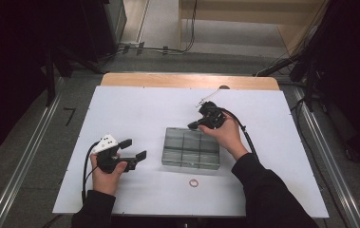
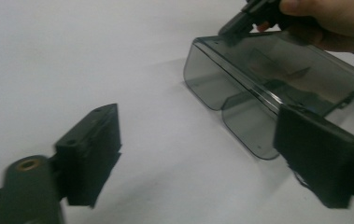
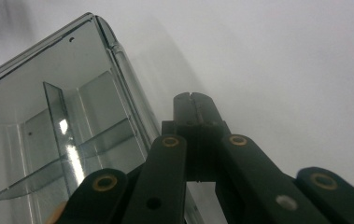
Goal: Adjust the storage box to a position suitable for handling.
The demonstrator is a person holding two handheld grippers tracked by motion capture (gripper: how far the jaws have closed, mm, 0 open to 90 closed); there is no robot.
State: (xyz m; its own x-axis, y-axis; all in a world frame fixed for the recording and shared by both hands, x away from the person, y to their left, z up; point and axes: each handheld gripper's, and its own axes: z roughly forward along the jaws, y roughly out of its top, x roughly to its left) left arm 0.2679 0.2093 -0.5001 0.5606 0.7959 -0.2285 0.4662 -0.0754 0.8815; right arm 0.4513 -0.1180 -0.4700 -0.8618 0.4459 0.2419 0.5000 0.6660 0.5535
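Two grippers work over a white tabletop [image 1: 139, 109], each held in one of the person's hands. Nearest the person lies a small pinkish ring [image 1: 194, 183] on the white sheet, just in front of a smoky grey transparent plastic organiser box with inner dividers [image 1: 191, 148]. The left gripper [image 1: 135, 149] hovers to the left of that box, apart from it, its black jaws standing spread with nothing between them; in the left gripper view the box [image 2: 263, 88] lies ahead between the two jaws' tips, untouched by them. The right gripper [image 1: 193, 125] sits at the far edge of the box, its jaws pressed fully together and gripping nothing; in the right gripper view the closed tips [image 3: 194, 105] lie just beside the box's outer rim [image 3: 118, 60], on the tabletop side. Beyond the right gripper, a thin pale stick-like item [image 1: 207, 97] lies on the tabletop, too small to identify.
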